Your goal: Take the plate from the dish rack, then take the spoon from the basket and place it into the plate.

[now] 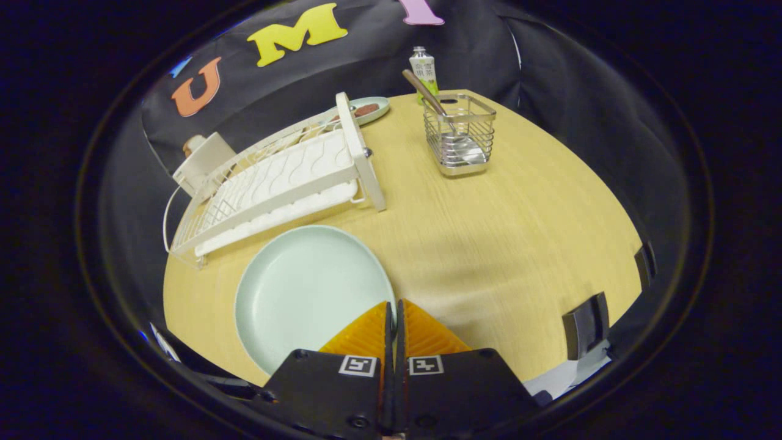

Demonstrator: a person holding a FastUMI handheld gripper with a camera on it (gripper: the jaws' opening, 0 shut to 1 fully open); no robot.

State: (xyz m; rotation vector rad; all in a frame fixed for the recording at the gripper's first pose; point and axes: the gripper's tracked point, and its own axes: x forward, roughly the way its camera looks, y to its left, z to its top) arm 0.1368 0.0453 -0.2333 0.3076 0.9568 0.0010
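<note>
The fingers [394, 308] are clenched on the plate [305, 293] rim at lower centre; releasing it roughly could slide the plate off the bench [489, 244].

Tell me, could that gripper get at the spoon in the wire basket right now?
Probably yes. The spoon stands in the wire basket with its handle poking above the rim, and bare table lies between. But the gripper is shut on the plate rim and must let go first.

Wooden table [501, 244], plate [305, 293], dish rack [275, 183], basket [461, 137]
</note>
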